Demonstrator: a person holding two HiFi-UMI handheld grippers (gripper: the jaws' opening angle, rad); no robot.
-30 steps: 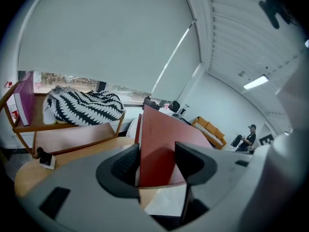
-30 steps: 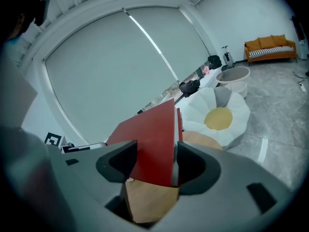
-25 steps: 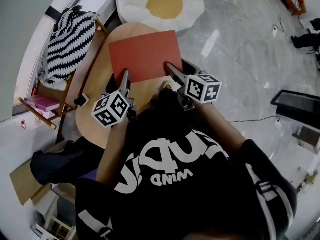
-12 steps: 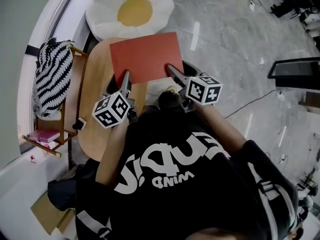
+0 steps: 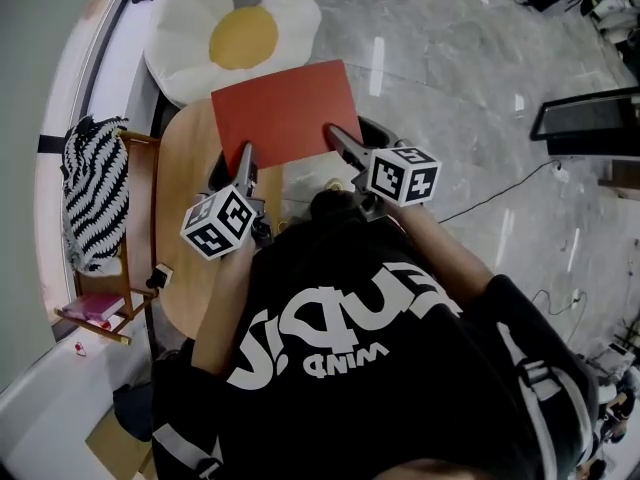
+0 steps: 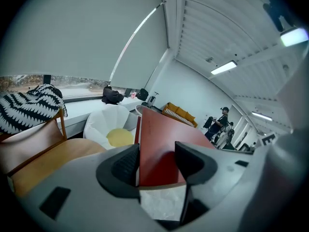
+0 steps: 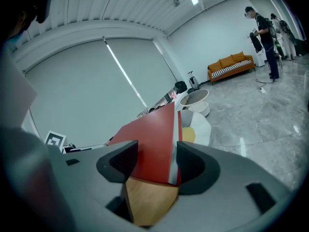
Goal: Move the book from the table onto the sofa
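Observation:
The book (image 5: 285, 113) is a flat red hardback, carried level over the far edge of the round wooden table (image 5: 185, 218). My left gripper (image 5: 243, 158) is shut on its near left edge, and my right gripper (image 5: 335, 138) is shut on its near right edge. In the left gripper view the book (image 6: 161, 144) runs straight out between the jaws of that gripper (image 6: 157, 163). The right gripper view shows the book (image 7: 154, 139) and its white page edge clamped in that gripper (image 7: 154, 163). A white egg-shaped sofa cushion with a yellow centre (image 5: 235, 38) lies on the floor just beyond the book.
A wooden chair draped with black-and-white striped cloth (image 5: 92, 203) stands left of the table. Grey marble floor (image 5: 450, 68) spreads to the right, with a dark screen (image 5: 590, 123) there. An orange sofa (image 7: 231, 64) and standing people (image 7: 263, 33) are far off.
Both grippers have carried the book away from the table's middle toward the egg cushion. In the head view the table and striped chair have slid down and left.

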